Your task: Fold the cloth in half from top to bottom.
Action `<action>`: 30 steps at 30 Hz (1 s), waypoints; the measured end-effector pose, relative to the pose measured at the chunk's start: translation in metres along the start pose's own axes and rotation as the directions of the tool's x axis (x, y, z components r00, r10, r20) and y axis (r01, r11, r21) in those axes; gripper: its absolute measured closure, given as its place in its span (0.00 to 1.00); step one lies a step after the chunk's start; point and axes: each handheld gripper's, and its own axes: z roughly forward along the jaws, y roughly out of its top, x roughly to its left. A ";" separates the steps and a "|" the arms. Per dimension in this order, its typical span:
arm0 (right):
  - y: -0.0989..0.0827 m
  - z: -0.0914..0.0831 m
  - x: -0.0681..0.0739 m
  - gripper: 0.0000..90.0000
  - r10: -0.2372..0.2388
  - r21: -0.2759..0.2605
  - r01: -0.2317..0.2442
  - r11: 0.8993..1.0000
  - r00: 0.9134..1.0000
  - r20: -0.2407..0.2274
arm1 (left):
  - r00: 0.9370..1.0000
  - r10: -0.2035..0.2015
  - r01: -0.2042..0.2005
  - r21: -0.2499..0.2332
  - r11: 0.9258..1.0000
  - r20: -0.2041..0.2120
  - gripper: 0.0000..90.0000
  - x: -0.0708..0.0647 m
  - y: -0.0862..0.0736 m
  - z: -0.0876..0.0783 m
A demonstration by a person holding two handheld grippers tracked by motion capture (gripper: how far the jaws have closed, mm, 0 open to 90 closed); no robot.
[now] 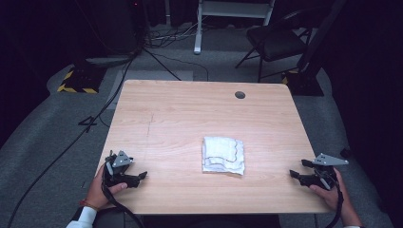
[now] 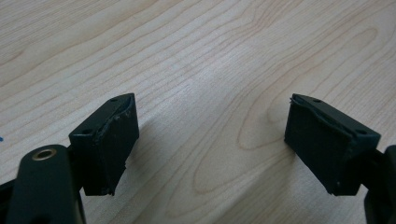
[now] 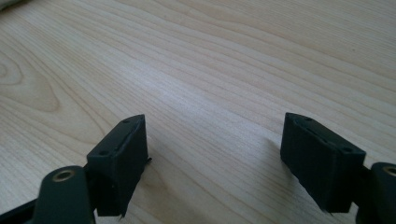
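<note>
Working at light wood table [image 1: 180,114], dark room, chair [image 1: 278,42] behind. Folded white cloth [image 1: 223,155] lies mid-table between my grippers. Left gripper [image 1: 142,176], right gripper [image 1: 293,174]: jaws wide, empty.

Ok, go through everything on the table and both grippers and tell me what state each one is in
white cloth: folded into a rough square, lying flat mid-table, touched by neither gripper
left gripper: jaws open, nothing between them, low over bare wood
right gripper: jaws open, nothing between them, near the table's right edge
table: wooden, bare around the cloth
</note>
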 end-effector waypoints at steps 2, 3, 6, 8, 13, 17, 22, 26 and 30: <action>0.000 0.000 0.000 0.26 0.000 0.000 0.000 1.000 1.000 0.000 | 1.000 -0.003 0.003 -0.001 1.000 -0.003 0.20 0.000 0.000 0.000; 0.000 0.000 0.000 0.26 0.000 0.000 0.000 1.000 1.000 0.002 | 1.000 -0.003 0.003 0.000 1.000 -0.003 0.20 0.000 0.000 0.000; 0.001 0.001 0.000 0.26 0.003 0.000 -0.003 1.000 1.000 0.006 | 1.000 -0.004 0.004 -0.001 1.000 -0.003 0.20 -0.001 0.000 0.000; 0.001 0.001 -0.001 0.26 0.011 0.000 -0.011 1.000 1.000 0.008 | 1.000 -0.008 0.008 -0.001 1.000 -0.003 0.20 -0.001 0.000 0.000; 0.001 0.001 -0.001 0.26 0.014 0.000 -0.014 1.000 1.000 0.013 | 1.000 -0.007 0.007 -0.001 1.000 -0.004 0.20 -0.001 0.000 0.000; 0.001 0.001 -0.001 0.26 0.015 -0.001 -0.015 1.000 1.000 0.015 | 1.000 -0.007 0.007 -0.001 1.000 -0.003 0.20 -0.001 0.000 0.000; 0.001 0.001 -0.001 0.26 0.015 0.000 -0.015 1.000 1.000 0.015 | 1.000 -0.008 0.008 -0.002 1.000 -0.004 0.20 -0.001 0.000 0.000; 0.001 0.002 -0.001 0.26 0.016 0.000 -0.016 1.000 1.000 0.018 | 1.000 -0.007 0.007 -0.002 1.000 -0.005 0.20 -0.001 0.000 0.000; 0.001 0.002 -0.001 0.26 0.016 0.000 -0.016 1.000 1.000 0.019 | 1.000 -0.008 0.008 -0.001 1.000 -0.004 0.20 -0.001 0.000 0.000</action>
